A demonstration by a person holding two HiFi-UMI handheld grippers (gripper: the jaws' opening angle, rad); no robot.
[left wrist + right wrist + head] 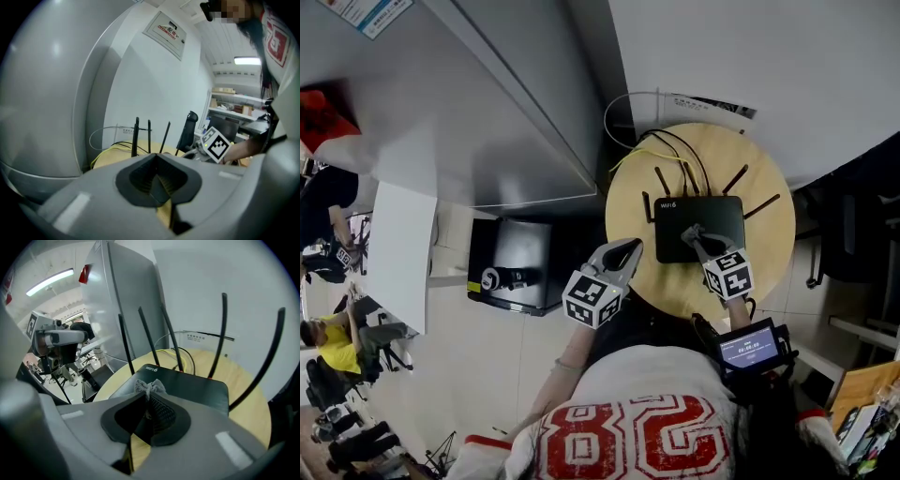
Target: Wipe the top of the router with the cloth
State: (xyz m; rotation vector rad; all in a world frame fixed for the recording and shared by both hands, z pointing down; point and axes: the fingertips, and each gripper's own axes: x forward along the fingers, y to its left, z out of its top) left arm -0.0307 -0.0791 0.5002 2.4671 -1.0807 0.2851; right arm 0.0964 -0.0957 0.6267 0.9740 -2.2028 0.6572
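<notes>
A black router (698,228) with several upright antennas lies on a round wooden table (769,272). My right gripper (696,234) is shut on a small grey cloth (149,387), and the cloth rests on the router's top (197,386) near its front left part. My left gripper (628,251) hovers over the table's left edge, beside the router, shut with nothing in it. In the left gripper view the antennas (136,137) rise beyond my left gripper (157,174), and the right gripper's marker cube (217,144) shows to the right.
Yellow and black cables (661,142) run off the table's back to the wall. A black box (511,264) sits on the floor left of the table. A large grey cabinet (459,103) stands behind it. A chair (839,234) is at the right.
</notes>
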